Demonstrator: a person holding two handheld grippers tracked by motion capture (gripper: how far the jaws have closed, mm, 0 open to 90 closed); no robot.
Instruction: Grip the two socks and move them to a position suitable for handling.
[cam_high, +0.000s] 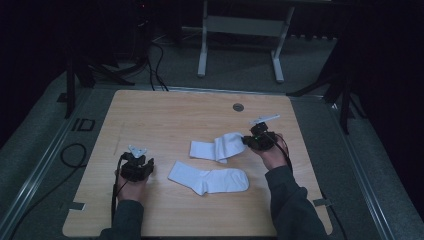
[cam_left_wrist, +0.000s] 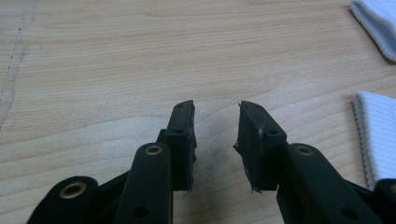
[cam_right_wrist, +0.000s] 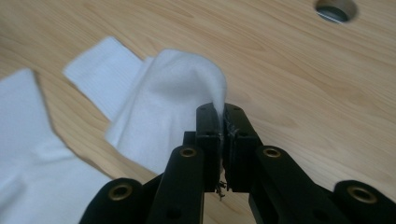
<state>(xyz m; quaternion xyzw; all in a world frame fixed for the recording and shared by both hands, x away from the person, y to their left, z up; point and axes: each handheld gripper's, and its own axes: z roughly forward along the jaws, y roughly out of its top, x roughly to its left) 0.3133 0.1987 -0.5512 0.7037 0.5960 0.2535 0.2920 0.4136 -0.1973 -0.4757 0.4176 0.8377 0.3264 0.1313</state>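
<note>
one sock pinched, pairing barely begun

the right tongs (cam_right_wrist: 222, 114) are clenched on the toe end of the far sock (cam_high: 220, 146), lifting it right of the worktop's (cam_high: 165, 107) middle. the near sock (cam_high: 210, 180) lies flat toward the front edge, untouched. the left tongs (cam_left_wrist: 215, 116) rest released near the front-left corner. no readable writing or brand.

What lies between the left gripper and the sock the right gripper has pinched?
The second white sock, flat on the table, lies between the left gripper and the pinched sock, as the high view shows.

white ribbed cloth socks (cam_high: 220, 146), matt wood-grain table (cam_high: 165, 112)
</note>
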